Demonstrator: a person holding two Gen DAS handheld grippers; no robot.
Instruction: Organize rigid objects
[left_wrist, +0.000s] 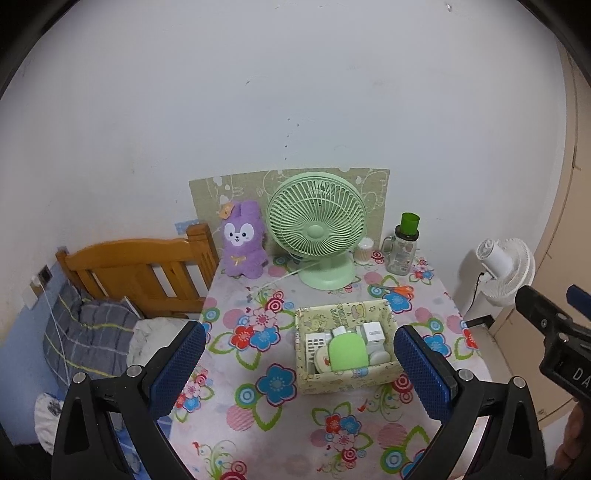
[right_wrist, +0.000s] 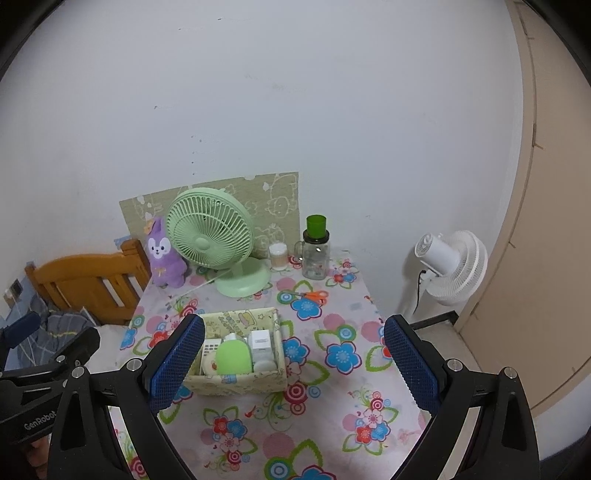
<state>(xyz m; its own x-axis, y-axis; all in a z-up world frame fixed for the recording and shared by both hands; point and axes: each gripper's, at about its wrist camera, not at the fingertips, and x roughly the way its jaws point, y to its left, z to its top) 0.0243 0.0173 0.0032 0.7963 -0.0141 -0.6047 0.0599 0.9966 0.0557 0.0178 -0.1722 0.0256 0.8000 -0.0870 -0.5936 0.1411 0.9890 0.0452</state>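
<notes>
The left gripper (left_wrist: 299, 354) is held above the flowered table (left_wrist: 236, 373), its jaws spread wide and empty; between its fingers stands the box (left_wrist: 347, 380) filled with small white and green things; behind it stands a green fan (left_wrist: 317, 229); the right gripper (right_wrist: 293, 349) is also wide apart and empty.

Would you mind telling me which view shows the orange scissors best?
The right wrist view: the scissors lie nearer its centre, handles and blades distinct. The left wrist view shows the scissors too, unobstructed but slightly smaller and further off-centre.
</notes>
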